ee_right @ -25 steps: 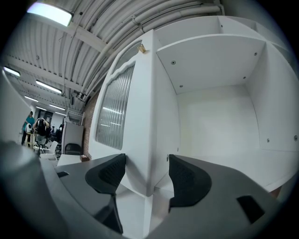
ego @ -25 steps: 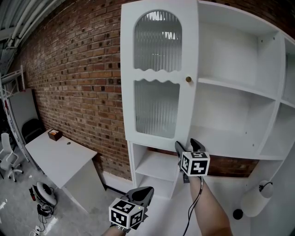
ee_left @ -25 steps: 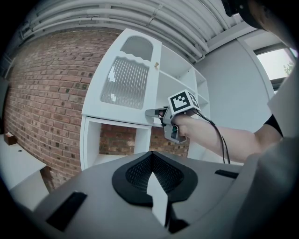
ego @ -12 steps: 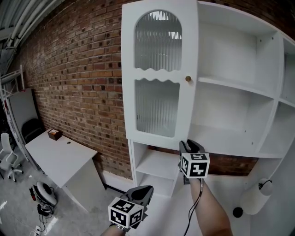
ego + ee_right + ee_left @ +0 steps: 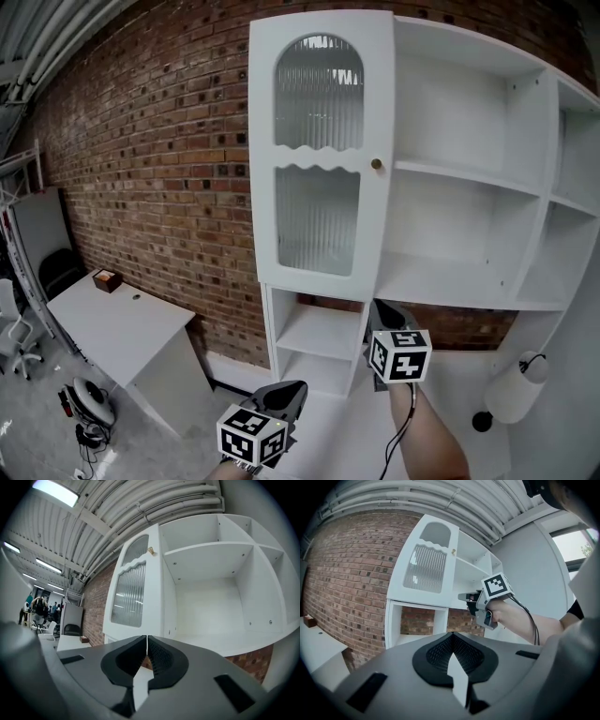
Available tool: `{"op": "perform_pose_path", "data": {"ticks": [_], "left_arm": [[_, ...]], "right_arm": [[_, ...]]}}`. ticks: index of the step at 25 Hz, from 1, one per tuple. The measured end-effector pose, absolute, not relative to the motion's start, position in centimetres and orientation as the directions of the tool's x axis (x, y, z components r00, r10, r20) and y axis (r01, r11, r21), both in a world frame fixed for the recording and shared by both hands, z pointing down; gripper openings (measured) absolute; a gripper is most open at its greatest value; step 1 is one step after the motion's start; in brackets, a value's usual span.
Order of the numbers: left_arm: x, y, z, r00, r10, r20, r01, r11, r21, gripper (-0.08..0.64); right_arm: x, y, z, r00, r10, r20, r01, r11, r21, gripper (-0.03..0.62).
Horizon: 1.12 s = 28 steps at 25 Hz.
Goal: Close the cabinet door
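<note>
While the cabinet door [image 5: 321,155] stands wide open at eleven o'clock from the right hand-held gripper [image 5: 382,311], that one and the left hand-held gripper [image 5: 289,394] are pinched together, empty; the closing is all left to do.

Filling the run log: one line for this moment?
cabinet door: open | right gripper: jaws closing to shut, empty, near door's lower corner | left gripper: shut, empty, low
</note>
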<state>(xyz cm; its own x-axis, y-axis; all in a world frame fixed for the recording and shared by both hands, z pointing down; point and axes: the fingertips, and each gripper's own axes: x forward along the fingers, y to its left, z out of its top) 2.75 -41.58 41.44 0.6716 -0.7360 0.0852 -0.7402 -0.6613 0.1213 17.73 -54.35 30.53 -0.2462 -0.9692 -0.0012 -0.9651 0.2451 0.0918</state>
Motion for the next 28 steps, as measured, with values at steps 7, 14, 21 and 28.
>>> {"op": "perform_pose_path", "data": {"ticks": [7,14,21,28], "left_arm": [[1.2,-38.9,41.8,0.694,-0.714,0.087,-0.718,-0.681,0.141,0.006],[-1.1,-35.8,42.1,0.712,-0.698,0.081,-0.701,-0.697,0.152,0.006],[-2.6,-32.4,42.5,0.727,-0.683,0.067,-0.684,-0.712,0.158,0.006],[-3.0,-28.4,42.9,0.745,-0.662,0.081,-0.665,-0.729,0.159,0.006]], "right_arm": [[14.9,-47.8,31.9,-0.289,-0.957,-0.002,-0.955,0.289,0.063,0.031],[12.2,-41.3,34.1,-0.308,-0.951,0.008,-0.951,0.308,0.038,0.031],[11.5,-34.8,37.9,-0.28,-0.959,0.05,-0.96,0.281,0.015,0.029],[11.5,-28.9,40.1,-0.235,-0.969,0.075,-0.972,0.235,-0.014,0.028]]}}
